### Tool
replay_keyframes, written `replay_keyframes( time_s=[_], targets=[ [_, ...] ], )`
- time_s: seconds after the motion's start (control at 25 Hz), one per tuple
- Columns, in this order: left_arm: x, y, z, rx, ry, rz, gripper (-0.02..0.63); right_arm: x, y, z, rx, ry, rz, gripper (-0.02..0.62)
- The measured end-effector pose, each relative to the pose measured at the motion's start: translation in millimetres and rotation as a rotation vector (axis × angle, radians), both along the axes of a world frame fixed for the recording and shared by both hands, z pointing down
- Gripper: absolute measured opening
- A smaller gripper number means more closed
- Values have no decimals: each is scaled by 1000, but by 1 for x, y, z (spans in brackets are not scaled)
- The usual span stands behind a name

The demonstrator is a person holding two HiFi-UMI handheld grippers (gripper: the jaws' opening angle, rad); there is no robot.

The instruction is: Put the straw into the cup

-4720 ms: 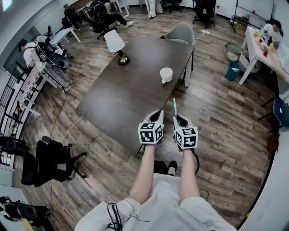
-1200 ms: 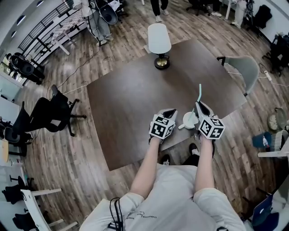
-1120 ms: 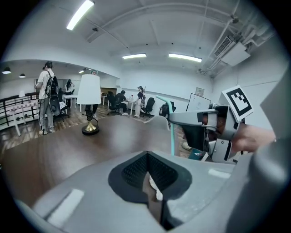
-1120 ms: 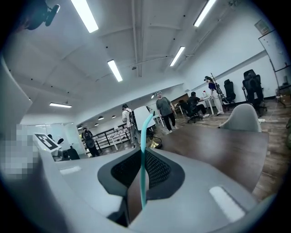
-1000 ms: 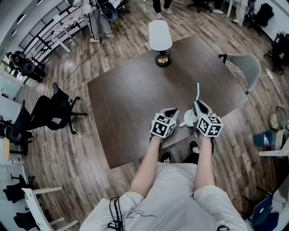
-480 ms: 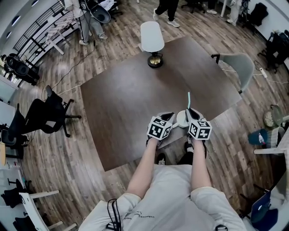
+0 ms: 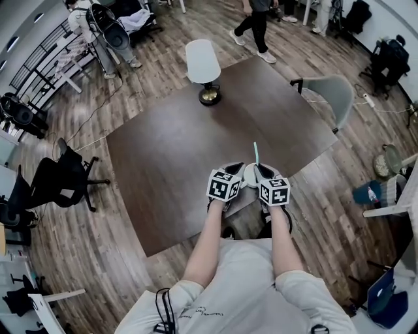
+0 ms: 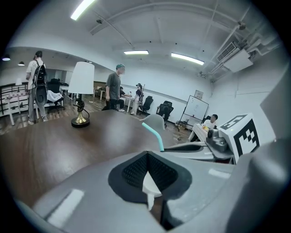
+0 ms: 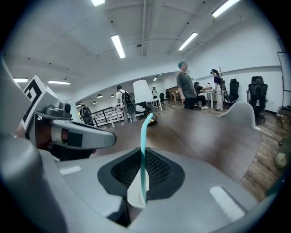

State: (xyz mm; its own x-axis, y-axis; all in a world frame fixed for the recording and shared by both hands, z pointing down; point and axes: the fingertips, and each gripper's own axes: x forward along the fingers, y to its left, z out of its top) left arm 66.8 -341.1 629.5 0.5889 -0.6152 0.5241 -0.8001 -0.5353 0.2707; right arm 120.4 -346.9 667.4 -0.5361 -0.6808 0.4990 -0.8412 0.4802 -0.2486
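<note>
A white cup (image 7: 249, 175) stands near the front edge of the dark brown table (image 7: 176, 143), between my two grippers. My right gripper (image 7: 262, 171) is shut on a teal straw (image 7: 255, 154) that points up and away, just right of the cup. The right gripper view shows the straw (image 9: 144, 150) clamped upright between the jaws of the right gripper (image 9: 138, 182), its bent tip leaning right. My left gripper (image 7: 234, 171) sits close to the cup's left side. In its own view the left gripper (image 8: 149, 182) is shut with nothing held. The cup is hidden in both gripper views.
A white-shaded lamp (image 7: 202, 64) on a brass base stands at the table's far side. A grey chair (image 7: 330, 91) is at the right corner, a black office chair (image 7: 62, 186) on the left floor. A person (image 7: 256, 19) walks beyond the table.
Both grippers have closed in on the cup from either side. The right one carried the straw leftward to the cup's rim. The head view has shifted, and a person walks past the table's far end.
</note>
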Motion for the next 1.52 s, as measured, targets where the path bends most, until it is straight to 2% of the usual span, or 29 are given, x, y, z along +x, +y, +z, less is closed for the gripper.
replay_keyframes(
  time_s=[0.24,0.6,0.84,1.52],
  targets=[
    [6,0,-1,6,-11,5,2,3,-1,4,-14,-7,-6,54],
    [-12,-2,4,-12,-31,-10,2,0,-4,9,-33,-24,11,54],
    [-7,-1,10,-26,-32,13,2,-4,-3,14,-49,-28,11,54],
    [7,2,12,-27,-23,60,2,3,-4,15,-60,35,21,54]
  ],
)
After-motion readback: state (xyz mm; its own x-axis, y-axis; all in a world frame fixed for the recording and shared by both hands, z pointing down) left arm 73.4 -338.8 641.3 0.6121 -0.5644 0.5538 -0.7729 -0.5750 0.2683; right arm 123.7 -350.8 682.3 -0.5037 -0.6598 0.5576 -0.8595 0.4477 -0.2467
